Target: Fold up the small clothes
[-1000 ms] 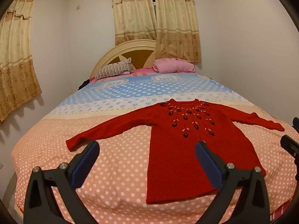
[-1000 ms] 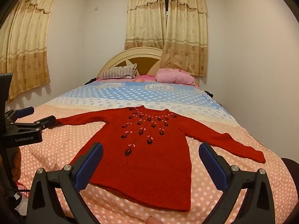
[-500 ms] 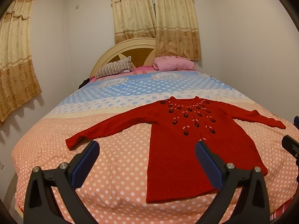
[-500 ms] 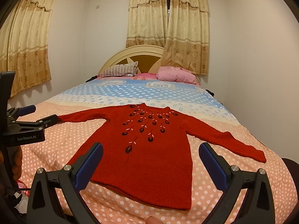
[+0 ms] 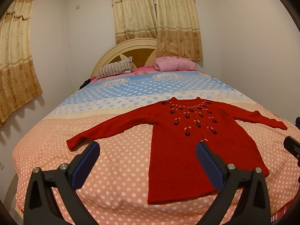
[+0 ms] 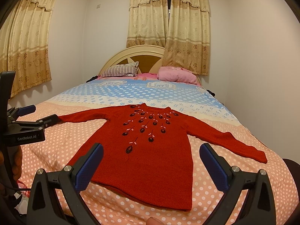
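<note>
Lying flat with sleeves spread, a red knitted sweater (image 5: pixel 198 142) covers the near half of a polka-dot bed (image 5: pixel 116 165); a striped pillow (image 5: pixel 116 69) and pink pillow (image 5: pixel 176 65) rest by the headboard, under beige curtains (image 6: pixel 168 26). Left tongs (image 5: pixel 148 150) and right tongs (image 6: pixel 151 151) gape wide, empty, above the hem.

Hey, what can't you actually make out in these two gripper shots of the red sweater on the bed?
- Left cuff of the red sweater: right wrist view, hidden behind the left hand-held gripper.
- Bedspread lettering: both views, too small to read.
- Dark item beside the striped pillow: left wrist view, too small to identify.
</note>
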A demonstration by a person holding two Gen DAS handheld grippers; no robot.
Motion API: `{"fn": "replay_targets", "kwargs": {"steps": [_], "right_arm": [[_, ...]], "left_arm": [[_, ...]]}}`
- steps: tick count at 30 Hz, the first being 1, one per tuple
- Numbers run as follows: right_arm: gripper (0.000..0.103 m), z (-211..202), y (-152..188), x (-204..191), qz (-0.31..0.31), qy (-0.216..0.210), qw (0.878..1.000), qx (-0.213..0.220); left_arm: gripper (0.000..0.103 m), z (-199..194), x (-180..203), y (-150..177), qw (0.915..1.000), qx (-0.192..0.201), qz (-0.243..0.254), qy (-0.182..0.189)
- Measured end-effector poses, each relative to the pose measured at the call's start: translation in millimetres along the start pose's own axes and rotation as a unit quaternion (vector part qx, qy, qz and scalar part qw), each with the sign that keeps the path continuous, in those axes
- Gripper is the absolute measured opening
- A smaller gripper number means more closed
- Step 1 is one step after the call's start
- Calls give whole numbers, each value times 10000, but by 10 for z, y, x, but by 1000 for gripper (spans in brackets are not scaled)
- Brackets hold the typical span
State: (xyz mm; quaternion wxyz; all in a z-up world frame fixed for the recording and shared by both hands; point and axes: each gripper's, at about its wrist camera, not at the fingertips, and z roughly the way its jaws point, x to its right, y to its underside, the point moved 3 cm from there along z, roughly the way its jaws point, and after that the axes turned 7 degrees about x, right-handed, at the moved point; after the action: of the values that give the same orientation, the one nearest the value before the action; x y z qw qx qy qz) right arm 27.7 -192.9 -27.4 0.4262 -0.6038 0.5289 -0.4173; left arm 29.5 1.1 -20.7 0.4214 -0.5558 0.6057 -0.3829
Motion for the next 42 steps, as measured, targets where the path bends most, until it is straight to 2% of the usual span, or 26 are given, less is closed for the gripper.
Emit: {"fn": "replay_targets", "kwargs": {"steps": [42], "right_arm": [[102, 7, 28, -7, 2, -21, 10000, -13]], "left_arm": [[103, 27, -15, 23, 10000, -22, -6, -9]]}}
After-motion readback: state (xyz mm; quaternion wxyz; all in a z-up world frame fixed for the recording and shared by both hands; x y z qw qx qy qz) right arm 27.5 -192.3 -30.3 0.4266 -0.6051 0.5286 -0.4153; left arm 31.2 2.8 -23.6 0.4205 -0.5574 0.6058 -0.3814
